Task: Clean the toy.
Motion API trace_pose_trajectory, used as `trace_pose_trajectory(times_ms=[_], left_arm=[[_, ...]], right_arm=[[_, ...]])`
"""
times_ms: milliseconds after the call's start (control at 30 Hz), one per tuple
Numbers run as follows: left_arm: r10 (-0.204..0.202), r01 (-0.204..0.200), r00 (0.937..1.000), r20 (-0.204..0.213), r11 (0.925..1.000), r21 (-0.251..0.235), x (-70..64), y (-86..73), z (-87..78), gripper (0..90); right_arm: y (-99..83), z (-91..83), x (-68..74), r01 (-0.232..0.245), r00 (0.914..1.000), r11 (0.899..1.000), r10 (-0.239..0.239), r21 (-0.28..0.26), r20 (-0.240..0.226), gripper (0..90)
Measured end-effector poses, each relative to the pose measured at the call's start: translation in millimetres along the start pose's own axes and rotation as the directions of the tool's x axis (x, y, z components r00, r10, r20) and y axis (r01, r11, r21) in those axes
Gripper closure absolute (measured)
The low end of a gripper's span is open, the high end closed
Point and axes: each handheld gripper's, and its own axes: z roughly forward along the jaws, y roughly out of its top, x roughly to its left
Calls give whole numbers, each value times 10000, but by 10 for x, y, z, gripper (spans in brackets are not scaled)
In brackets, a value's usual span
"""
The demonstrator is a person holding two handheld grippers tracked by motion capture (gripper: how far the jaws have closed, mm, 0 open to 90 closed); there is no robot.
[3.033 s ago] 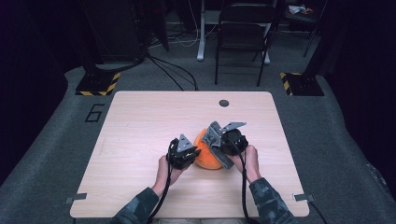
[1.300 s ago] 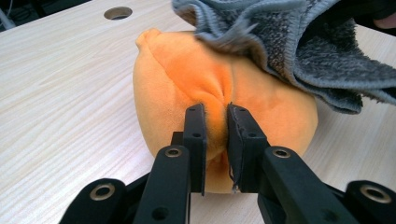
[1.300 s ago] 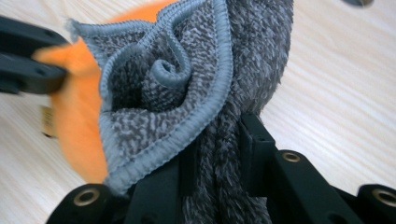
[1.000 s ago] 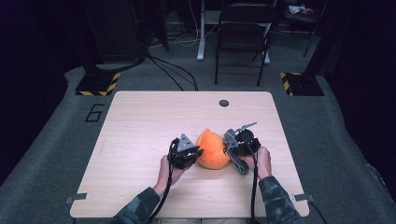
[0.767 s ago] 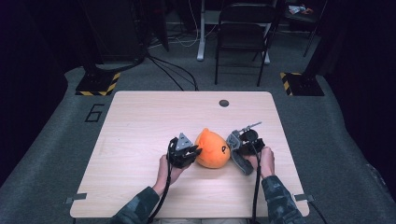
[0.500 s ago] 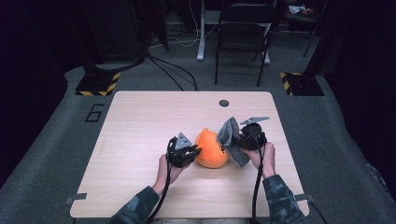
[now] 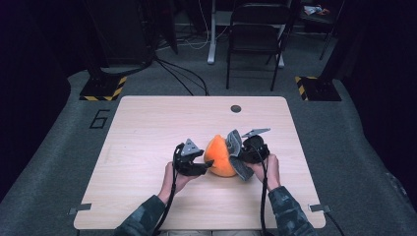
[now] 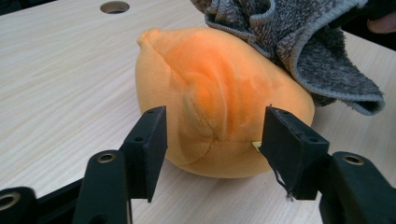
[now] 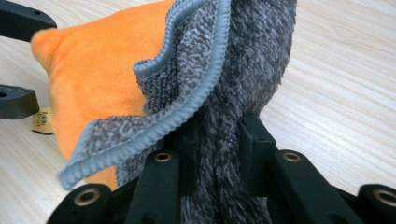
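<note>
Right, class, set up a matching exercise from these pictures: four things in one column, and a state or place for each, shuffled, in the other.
Things:
1. orange plush toy
2. grey cloth
3. left gripper
4. round hole

States or places:
A. open, jaws either side of the toy's near end
B. clamped in the right gripper
C. in the tabletop near the far edge
D. lying on the table between the two grippers

Pairs: 1-D, 2-B, 3-A, 4-C
</note>
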Motion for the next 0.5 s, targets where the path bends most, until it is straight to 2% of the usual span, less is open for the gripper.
trace_pose_trajectory(times_ms=[33, 100, 133, 167, 200, 233, 367, 433, 500], left_arm=[[61, -61, 10000, -9, 10000, 70, -9, -11, 25, 399], [144, -145, 9998, 134, 9998, 101, -29, -48, 80, 514], [139, -139, 9999, 39, 9998, 112, -45, -60, 96, 514], [127, -128, 9999, 23, 9998, 131, -52, -59, 104, 574], [152, -152, 9999, -30, 9998, 88, -56, -57, 106, 695], [180, -181, 9996, -212, 9998, -31, -61, -56, 112, 723], [130, -135, 9990, -427, 9998, -117, -70, -45, 98, 789], [35, -42, 9991, -430, 9999, -163, -68, -18, 63, 802], [-25, 15, 9991, -412, 9997, -256, -85, 20, 25, 809]], right_arm=[[0, 1, -5, 19, 10000, 10000, -19, -11, -5, 718], [-9, 14, -21, -69, 10000, 10000, 69, 6, -5, 717], [-9, 14, -21, -69, 10000, 10000, 69, 6, -5, 717], [-17, 22, -22, -100, 9999, 9999, 100, -5, 23, 717], [-25, 42, -13, -91, 9998, 9999, 92, -86, 173, 717], [-23, 40, -14, -70, 9998, 9999, 71, -97, 199, 717], [11, -2, 7, -45, 9996, 9995, 53, -301, 268, 720], [88, -115, 46, -44, 9998, 9974, 59, -716, 213, 722], [142, -219, 95, 24, 9999, 9927, -42, -1204, -145, 723]])
